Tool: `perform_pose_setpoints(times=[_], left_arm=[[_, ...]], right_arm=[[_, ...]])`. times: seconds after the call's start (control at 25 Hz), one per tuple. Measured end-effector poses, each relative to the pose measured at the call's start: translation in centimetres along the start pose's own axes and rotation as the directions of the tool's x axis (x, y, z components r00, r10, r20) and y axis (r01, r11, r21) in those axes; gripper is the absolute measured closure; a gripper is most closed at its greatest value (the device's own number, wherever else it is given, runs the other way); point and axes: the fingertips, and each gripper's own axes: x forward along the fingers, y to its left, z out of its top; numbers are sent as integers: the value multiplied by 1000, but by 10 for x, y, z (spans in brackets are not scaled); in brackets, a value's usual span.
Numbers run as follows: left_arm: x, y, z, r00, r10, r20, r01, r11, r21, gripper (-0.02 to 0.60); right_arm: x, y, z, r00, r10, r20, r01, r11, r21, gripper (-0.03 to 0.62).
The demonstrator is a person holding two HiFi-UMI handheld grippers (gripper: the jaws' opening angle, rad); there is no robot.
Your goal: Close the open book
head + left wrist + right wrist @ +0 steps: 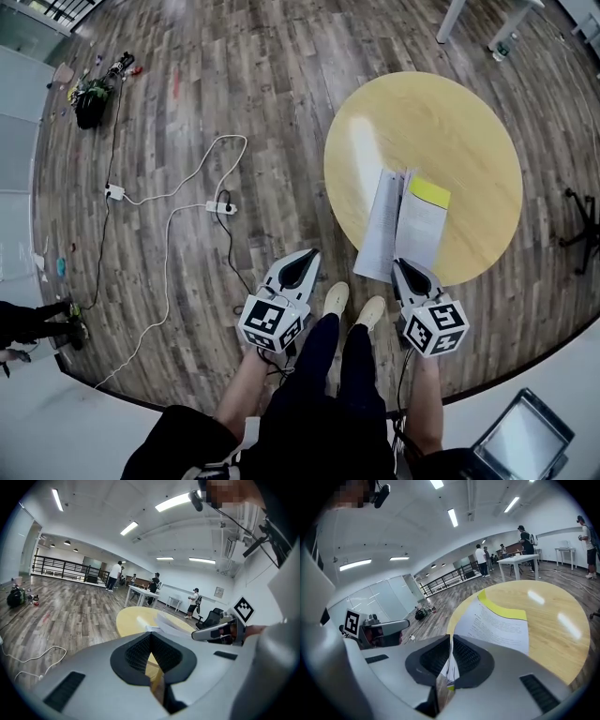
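Note:
An open book (403,225) with white pages and a yellow strip lies flat at the near edge of the round yellow table (469,141). My right gripper (397,262) hovers at the book's near edge, jaws drawn together to a thin slit. In the right gripper view, the book (499,623) spreads just beyond the right gripper (450,639), and page edges show through the slit. My left gripper (313,251) hangs over the floor left of the table, shut with nothing in it. In the left gripper view, the left gripper (150,635) points at the book (164,620).
White cables and a power strip (220,207) trail over the wooden floor on the left, with a black bag (91,103) beyond. My shoes (336,300) stand by the table's edge. A screen (525,436) sits at the bottom right. People (115,576) stand far off.

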Motion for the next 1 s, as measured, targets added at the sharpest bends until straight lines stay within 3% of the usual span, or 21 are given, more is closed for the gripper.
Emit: perform_pose_setpoints(times=[0.32,1.0], left_arm=[[3,16,-6,1000,12,-7,-13,1000,-20,583],[-3,56,-58,996,67,-61,-74,990,-121,583]], right_arm=[[31,7,-22,997,7,-78,-8,1000,-12,568],[70,5,-52,985,2,-172,-6,1000,-22,566]])
